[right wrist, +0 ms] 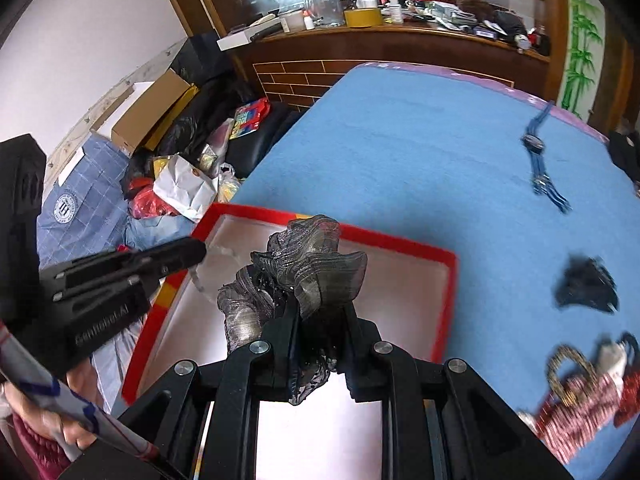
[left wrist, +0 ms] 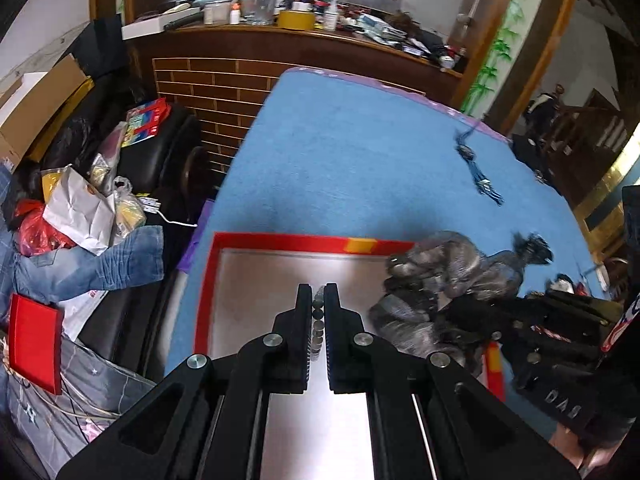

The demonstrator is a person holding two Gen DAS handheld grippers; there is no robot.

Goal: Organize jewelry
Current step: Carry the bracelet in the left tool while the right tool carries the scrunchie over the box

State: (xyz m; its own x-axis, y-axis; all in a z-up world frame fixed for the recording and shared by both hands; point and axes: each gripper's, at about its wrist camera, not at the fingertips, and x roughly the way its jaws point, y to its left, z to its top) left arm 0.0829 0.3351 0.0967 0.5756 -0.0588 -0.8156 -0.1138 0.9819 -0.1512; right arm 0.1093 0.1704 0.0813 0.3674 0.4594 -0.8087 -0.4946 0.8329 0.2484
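A red-rimmed tray [left wrist: 280, 242] with a silvery floor sits on the blue cloth; it also shows in the right wrist view [right wrist: 400, 242]. My left gripper [left wrist: 319, 300] is shut on a string of grey beads [left wrist: 317, 320] over the tray. In the right wrist view that gripper [right wrist: 188, 254] enters from the left, the bead string [right wrist: 200, 280] hanging from it. My right gripper [right wrist: 320, 312] is shut on a grey-black gauze hair bow [right wrist: 304, 272], held over the tray. The bow also shows in the left wrist view [left wrist: 440, 272].
On the blue cloth [right wrist: 420, 140] lie a blue strap piece [right wrist: 540, 160], a black hair piece [right wrist: 586, 284] and a red and gold ornament [right wrist: 580, 392]. Bags, boxes and clothes pile up at the left [left wrist: 80, 208]. A cluttered wooden counter [left wrist: 300, 36] stands behind.
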